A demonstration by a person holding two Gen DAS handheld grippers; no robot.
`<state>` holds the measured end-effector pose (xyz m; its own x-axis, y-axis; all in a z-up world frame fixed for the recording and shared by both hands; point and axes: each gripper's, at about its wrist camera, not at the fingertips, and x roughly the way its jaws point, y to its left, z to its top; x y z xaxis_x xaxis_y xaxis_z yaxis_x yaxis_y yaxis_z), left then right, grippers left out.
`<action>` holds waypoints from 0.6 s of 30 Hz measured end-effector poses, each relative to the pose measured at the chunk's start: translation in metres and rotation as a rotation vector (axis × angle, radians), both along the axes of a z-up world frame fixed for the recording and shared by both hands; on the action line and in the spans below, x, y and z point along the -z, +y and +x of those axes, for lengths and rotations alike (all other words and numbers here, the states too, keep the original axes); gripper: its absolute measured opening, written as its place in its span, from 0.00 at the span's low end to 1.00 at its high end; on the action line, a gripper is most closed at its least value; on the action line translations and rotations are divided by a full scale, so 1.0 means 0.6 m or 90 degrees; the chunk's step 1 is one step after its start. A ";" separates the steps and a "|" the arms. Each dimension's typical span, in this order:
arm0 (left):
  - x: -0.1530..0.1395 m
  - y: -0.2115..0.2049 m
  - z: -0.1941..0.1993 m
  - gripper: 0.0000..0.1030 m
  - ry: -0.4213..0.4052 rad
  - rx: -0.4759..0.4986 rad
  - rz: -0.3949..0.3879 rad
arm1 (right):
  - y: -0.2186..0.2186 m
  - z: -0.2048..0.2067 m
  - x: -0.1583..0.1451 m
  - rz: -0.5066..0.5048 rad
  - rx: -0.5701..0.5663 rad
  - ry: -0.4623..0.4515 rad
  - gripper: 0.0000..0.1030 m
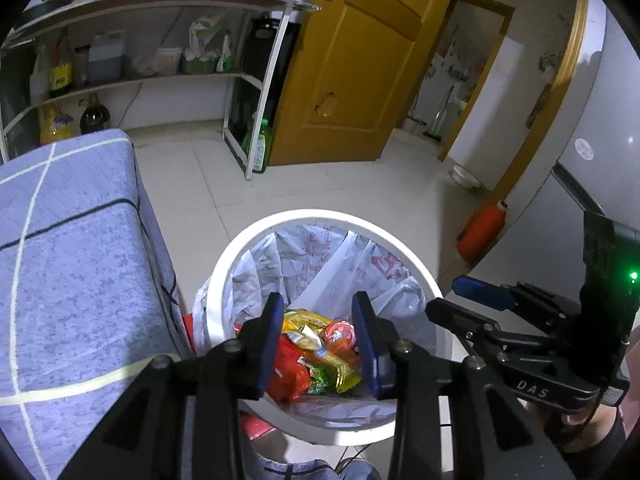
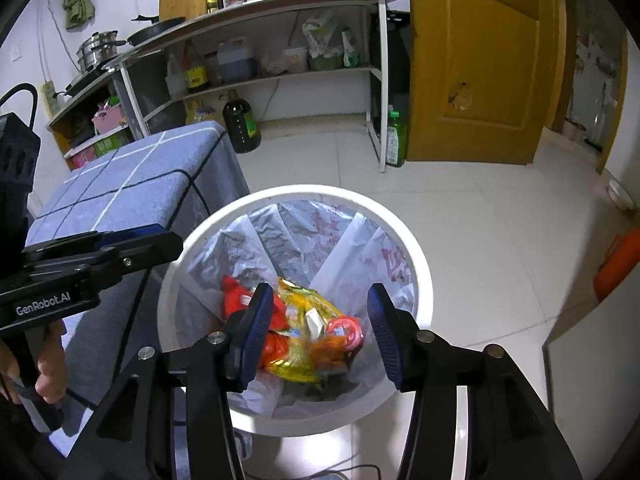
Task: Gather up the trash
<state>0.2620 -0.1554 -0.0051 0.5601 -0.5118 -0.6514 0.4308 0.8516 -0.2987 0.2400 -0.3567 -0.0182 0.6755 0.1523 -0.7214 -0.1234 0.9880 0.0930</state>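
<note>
A white round trash bin (image 1: 240,252) lined with a white plastic bag stands on the floor; it also shows in the right wrist view (image 2: 416,248). Colourful snack wrappers (image 1: 316,354) lie at its bottom, red, yellow and green; they also show in the right wrist view (image 2: 304,336). My left gripper (image 1: 320,332) is open and empty above the bin. My right gripper (image 2: 320,328) is open and empty above the bin too. The right gripper also shows at the right of the left wrist view (image 1: 464,300), and the left gripper at the left of the right wrist view (image 2: 160,240).
A table with a blue checked cloth (image 1: 68,248) stands just left of the bin. A metal shelf rack (image 2: 260,32) with bottles and a yellow wooden door (image 2: 472,60) lie beyond. An orange bottle (image 1: 482,232) lies on the tiled floor at right, by a white fridge (image 1: 592,152).
</note>
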 end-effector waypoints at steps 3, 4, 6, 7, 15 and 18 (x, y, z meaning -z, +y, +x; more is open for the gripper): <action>-0.013 0.012 -0.016 0.36 -0.013 -0.002 -0.005 | 0.008 -0.010 -0.009 0.000 0.001 -0.008 0.48; -0.017 0.018 -0.020 0.36 -0.016 -0.004 -0.007 | 0.010 -0.014 -0.010 0.001 0.001 -0.009 0.48; -0.026 0.027 -0.030 0.36 -0.021 -0.008 -0.009 | 0.019 -0.025 -0.012 0.002 0.003 -0.009 0.48; -0.031 0.033 -0.035 0.36 -0.025 -0.010 -0.009 | 0.023 -0.030 -0.014 0.004 0.003 -0.011 0.48; -0.053 0.093 -0.094 0.36 -0.052 -0.036 -0.011 | 0.060 -0.093 -0.038 0.015 0.001 -0.044 0.48; -0.054 0.115 -0.120 0.36 -0.059 -0.047 -0.005 | 0.074 -0.120 -0.044 0.018 0.003 -0.054 0.48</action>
<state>0.1900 -0.0863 0.0271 0.6545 -0.4720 -0.5906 0.3929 0.8798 -0.2677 0.1681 -0.3124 0.0081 0.7350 0.1678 -0.6570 -0.1271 0.9858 0.1096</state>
